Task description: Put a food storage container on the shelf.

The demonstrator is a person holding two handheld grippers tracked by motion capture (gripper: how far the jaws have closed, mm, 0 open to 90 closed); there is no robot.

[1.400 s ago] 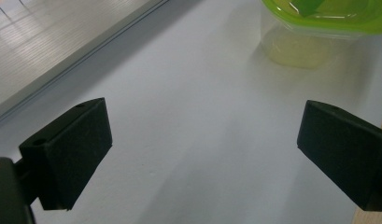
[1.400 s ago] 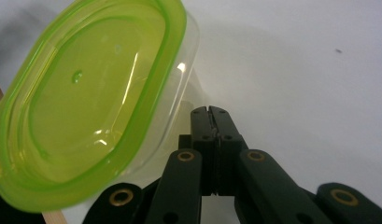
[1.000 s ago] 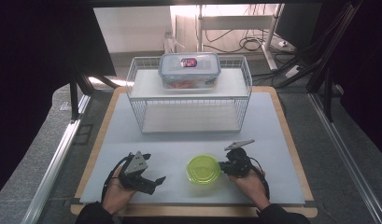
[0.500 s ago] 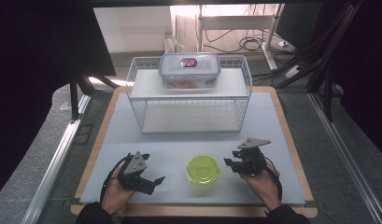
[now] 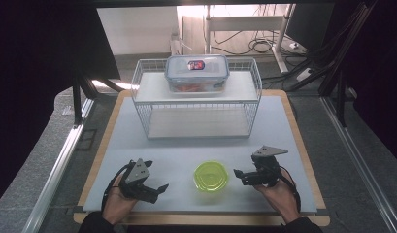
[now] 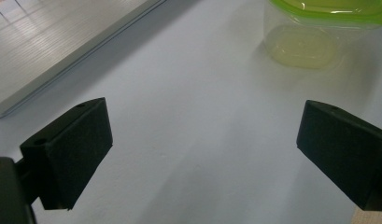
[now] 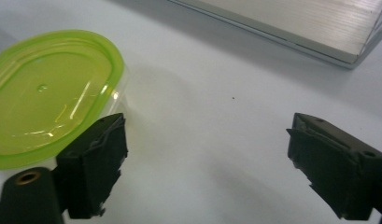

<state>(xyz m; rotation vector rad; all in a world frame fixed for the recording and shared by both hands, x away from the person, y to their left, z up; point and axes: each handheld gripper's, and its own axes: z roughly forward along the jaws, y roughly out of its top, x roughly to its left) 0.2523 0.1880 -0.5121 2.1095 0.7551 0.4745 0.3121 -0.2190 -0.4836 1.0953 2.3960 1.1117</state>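
- High view: a small clear tub with a lime-green lid (image 5: 211,175) sits on the desk (image 5: 186,141) near its front edge, between the two hand-held grippers.
- Left hand-held gripper (image 5: 157,190) rests well to the tub's left, jaws spread apart and holding nothing.
- Right hand-held gripper (image 5: 238,175) lies just beside the tub's right side, jaws likewise apart and empty.
- Behind them stands a white wire rack (image 5: 196,99); a clear lidded food box (image 5: 197,73) rests on its upper shelf.
- Grey floor, a metal rail and trailing cables surround the desk.
- Right gripper view shows the lid's glossy oval top (image 7: 48,93); left gripper view shows the tub's translucent base (image 6: 303,44).
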